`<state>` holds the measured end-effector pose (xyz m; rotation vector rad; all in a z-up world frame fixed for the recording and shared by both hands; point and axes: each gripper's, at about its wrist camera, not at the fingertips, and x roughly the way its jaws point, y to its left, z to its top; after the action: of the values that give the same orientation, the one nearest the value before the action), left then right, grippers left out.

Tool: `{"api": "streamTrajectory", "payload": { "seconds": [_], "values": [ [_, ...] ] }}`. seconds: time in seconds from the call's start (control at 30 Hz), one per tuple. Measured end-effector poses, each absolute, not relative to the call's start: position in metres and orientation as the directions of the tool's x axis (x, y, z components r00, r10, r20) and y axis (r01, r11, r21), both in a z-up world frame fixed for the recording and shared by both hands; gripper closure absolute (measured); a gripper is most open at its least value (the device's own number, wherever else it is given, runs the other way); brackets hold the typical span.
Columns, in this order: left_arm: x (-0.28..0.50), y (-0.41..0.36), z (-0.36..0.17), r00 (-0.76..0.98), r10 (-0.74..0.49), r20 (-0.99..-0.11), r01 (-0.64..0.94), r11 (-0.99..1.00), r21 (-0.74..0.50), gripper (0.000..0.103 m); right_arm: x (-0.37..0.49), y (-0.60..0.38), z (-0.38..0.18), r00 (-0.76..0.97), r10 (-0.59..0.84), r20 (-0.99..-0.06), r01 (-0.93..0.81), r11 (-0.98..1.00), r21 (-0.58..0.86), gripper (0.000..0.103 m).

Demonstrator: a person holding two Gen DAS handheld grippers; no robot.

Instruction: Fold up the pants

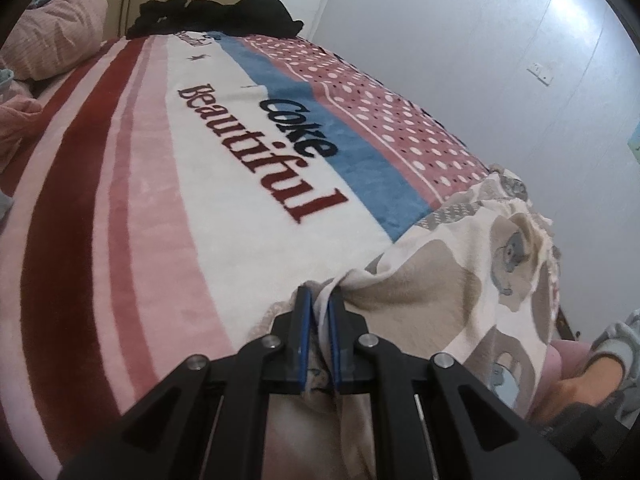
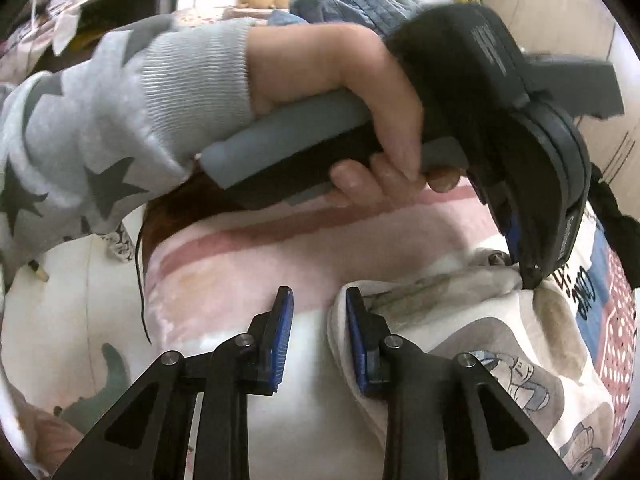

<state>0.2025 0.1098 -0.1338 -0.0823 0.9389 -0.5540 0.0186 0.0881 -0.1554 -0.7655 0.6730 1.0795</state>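
Cartoon-print pants (image 1: 448,280) laid at the edge of a bed covered by a striped lettered blanket (image 1: 168,184), pinched by the left hand-held gripper (image 1: 320,312), right hand-held gripper (image 2: 318,320) held parted beside the fabric, white wall (image 1: 460,40) and dark clothes (image 1: 216,12) seen beyond.

Hidden folds, cropped edges and a smeared handle

The cream cartoon-print fleece pants (image 1: 460,280) vanish between the closed blue pads of the left gripper (image 1: 320,320) and run off the frame at 5 o'clock; the dark heap of clothing (image 1: 216,14) at 12 o'clock is too small to identify; in the right wrist view, the left hand (image 2: 340,80) blocks much of the striped plush blanket (image 2: 248,256), and its black gripper body is motion-blurred at 2 o'clock.
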Motion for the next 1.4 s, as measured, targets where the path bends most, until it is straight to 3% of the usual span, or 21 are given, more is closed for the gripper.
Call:
{"api": "streamTrajectory", "payload": {
  "seconds": [0.2, 0.27, 0.37, 0.43, 0.53, 0.6, 0.77, 0.83, 0.87, 0.9, 0.93, 1.03, 1.13, 1.27, 1.4],
  "values": [
    [0.202, 0.117, -0.127, 0.502, -0.444, -0.742, 0.360, 0.888, -0.287, 0.097, 0.007, 0.068, -0.146, 0.295, 0.546, -0.784, -0.947, 0.274, -0.166, 0.082],
    [0.198, 0.122, -0.118, 0.537, -0.419, -0.732, 0.338, 0.902, -0.269, 0.097, 0.006, 0.055, -0.139, 0.235, 0.562, -0.793, -0.961, 0.257, -0.103, 0.088],
    [0.185, 0.127, -0.100, 0.563, -0.441, -0.699, 0.331, 0.895, -0.298, 0.096, 0.006, 0.036, -0.126, 0.238, 0.571, -0.785, -0.952, 0.299, -0.072, 0.088],
    [0.170, 0.125, -0.085, 0.598, -0.435, -0.674, 0.344, 0.898, -0.275, 0.095, 0.018, 0.010, -0.114, 0.269, 0.575, -0.773, -0.926, 0.375, -0.043, 0.081],
    [0.150, 0.120, -0.071, 0.626, -0.411, -0.663, 0.338, 0.909, -0.244, 0.093, 0.045, -0.045, -0.091, 0.355, 0.578, -0.734, -0.839, 0.543, 0.022, 0.059],
    [0.139, 0.115, -0.068, 0.637, -0.400, -0.659, 0.325, 0.915, -0.240, 0.080, 0.070, -0.089, -0.076, 0.453, 0.553, -0.699, -0.734, 0.676, 0.059, 0.055],
    [0.116, 0.090, -0.074, 0.630, -0.421, -0.652, 0.349, 0.904, -0.246, 0.076, 0.105, -0.186, -0.061, 0.630, 0.413, -0.657, -0.445, 0.886, 0.130, 0.053],
    [0.105, 0.078, -0.076, 0.634, -0.435, -0.640, 0.357, 0.898, -0.257, 0.065, 0.110, -0.223, -0.059, 0.647, 0.383, -0.659, -0.355, 0.916, 0.184, 0.049],
    [0.100, 0.072, -0.075, 0.640, -0.443, -0.628, 0.360, 0.895, -0.264, 0.054, 0.110, -0.248, -0.062, 0.652, 0.372, -0.661, -0.288, 0.927, 0.238, 0.046],
    [0.095, 0.063, -0.075, 0.646, -0.451, -0.616, 0.366, 0.891, -0.269, 0.047, 0.110, -0.270, -0.065, 0.653, 0.370, -0.661, -0.239, 0.929, 0.284, 0.037],
    [0.092, 0.055, -0.074, 0.647, -0.457, -0.610, 0.375, 0.888, -0.267, 0.047, 0.111, -0.289, -0.067, 0.651, 0.368, -0.664, -0.190, 0.926, 0.327, 0.031],
    [0.086, 0.031, -0.070, 0.679, -0.434, -0.592, 0.375, 0.898, -0.230, 0.045, 0.099, -0.349, -0.085, 0.639, 0.349, -0.686, -0.012, 0.896, 0.445, 0.028],
    [0.085, 0.011, -0.065, 0.715, -0.420, -0.559, 0.364, 0.906, -0.215, 0.037, 0.086, -0.396, -0.103, 0.626, 0.351, -0.696, 0.103, 0.848, 0.520, 0.028],
    [0.084, -0.009, -0.062, 0.739, -0.415, -0.531, 0.367, 0.909, -0.198, 0.034, 0.084, -0.421, -0.119, 0.631, 0.447, -0.635, 0.098, 0.765, 0.636, 0.028],
    [0.087, -0.023, -0.063, 0.737, -0.414, -0.535, 0.378, 0.908, -0.183, 0.034, 0.094, -0.423, -0.120, 0.655, 0.422, -0.626, 0.125, 0.757, 0.641, 0.028]
  ]
}}
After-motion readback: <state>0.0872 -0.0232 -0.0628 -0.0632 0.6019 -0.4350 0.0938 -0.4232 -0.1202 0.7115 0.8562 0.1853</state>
